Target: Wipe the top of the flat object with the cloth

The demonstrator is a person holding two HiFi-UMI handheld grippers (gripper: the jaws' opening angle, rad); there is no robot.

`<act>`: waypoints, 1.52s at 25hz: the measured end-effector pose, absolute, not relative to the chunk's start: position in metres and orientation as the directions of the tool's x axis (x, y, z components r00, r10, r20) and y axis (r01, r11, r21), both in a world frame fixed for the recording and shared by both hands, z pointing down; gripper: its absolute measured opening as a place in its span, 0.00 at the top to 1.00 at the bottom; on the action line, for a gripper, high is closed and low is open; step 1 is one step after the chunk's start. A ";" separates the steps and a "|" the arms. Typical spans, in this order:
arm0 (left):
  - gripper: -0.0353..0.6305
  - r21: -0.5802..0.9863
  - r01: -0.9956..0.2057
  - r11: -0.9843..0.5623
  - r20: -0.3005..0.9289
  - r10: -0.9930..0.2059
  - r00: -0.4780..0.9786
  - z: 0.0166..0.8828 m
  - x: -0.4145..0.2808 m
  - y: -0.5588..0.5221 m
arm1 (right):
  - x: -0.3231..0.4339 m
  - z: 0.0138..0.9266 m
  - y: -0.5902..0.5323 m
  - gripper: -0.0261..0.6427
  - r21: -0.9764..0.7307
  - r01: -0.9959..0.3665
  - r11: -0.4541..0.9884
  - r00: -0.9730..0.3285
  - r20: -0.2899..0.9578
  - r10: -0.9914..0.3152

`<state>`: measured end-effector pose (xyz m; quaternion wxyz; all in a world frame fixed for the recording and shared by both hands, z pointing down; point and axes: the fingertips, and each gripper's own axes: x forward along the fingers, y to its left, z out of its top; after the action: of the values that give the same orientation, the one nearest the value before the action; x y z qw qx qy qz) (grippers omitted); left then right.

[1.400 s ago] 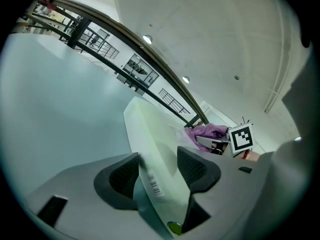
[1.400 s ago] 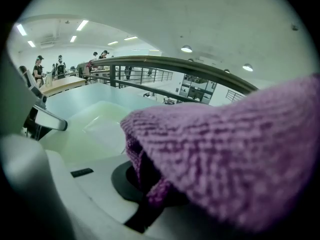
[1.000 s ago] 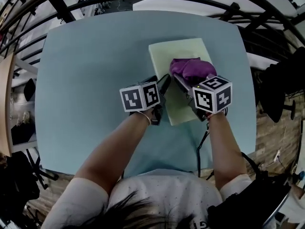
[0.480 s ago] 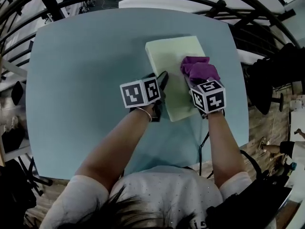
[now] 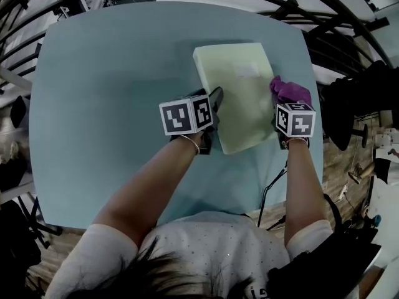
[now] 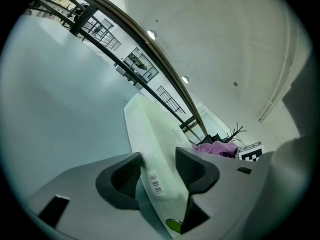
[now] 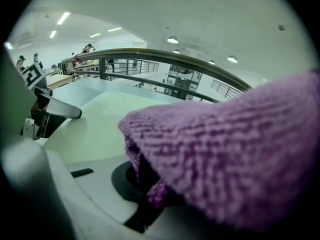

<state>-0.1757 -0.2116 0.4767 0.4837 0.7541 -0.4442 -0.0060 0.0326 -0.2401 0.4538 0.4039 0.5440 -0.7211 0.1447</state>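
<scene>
**While the left jaws pinch the slab's edge, the cloth hangs at its right rim**

As seen from the head view, the pale green flat object (image 5: 240, 98) lies a little right of centre on the light blue surface (image 5: 112, 73), its long side running away from the person and slightly askew. The left gripper (image 5: 216, 97) meets its left edge. The right gripper (image 5: 285, 101) carries the purple cloth (image 5: 290, 91) at the right edge, most of the cloth lying beyond the rim. Whether the cloth touches the flat object there cannot be told. Each gripper's marker cube (image 5: 186, 114) faces the camera, and a dark cable (image 5: 271, 185) trails off the near edge of the surface.

Only the left gripper view shows the grip itself. The left gripper's (image 6: 157, 161) jaws, which have just been closing, are clamped on the near edge of the flat object (image 6: 150, 129), one pad on each face. A small barcode label (image 6: 156, 182) sits on that edge between them. The cloth (image 6: 217, 148) shows far off at the right.

The right gripper view is nearly filled by the cloth (image 7: 225, 149), its knitted weave plain to see. The right gripper's (image 7: 145, 184) jaws are together on a fold of it, and only the lower dark pad shows. Past it lies the bare top of the flat object (image 7: 95, 129), with the left gripper (image 7: 47, 111) at its far side.

A dark railing (image 7: 165, 56) rings the surface under round ceiling lights (image 7: 172, 39), and wooden floor (image 5: 355, 167) shows at the right.
</scene>
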 end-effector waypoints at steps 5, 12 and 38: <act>0.62 0.734 -0.664 -0.143 0.414 -0.680 0.605 0.475 -0.176 -0.212 | 0.007 0.435 -0.241 0.92 0.166 -0.881 0.443 -0.173 0.759 -0.628; 0.62 0.719 -0.676 -0.159 0.404 -0.696 0.594 0.474 -0.175 -0.212 | -0.149 0.431 -0.137 0.92 -0.072 -0.615 0.785 -0.577 0.719 -0.387; 0.64 0.700 -0.689 -0.186 0.418 -0.676 0.607 0.475 -0.170 -0.210 | -0.015 0.457 -0.193 0.92 0.198 -0.784 0.588 -0.257 0.760 -0.597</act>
<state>-0.1705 -0.2103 0.4746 0.4587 0.7701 -0.4432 0.0074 -0.0148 -0.1929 0.4575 0.4220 0.4400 -0.7849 0.1106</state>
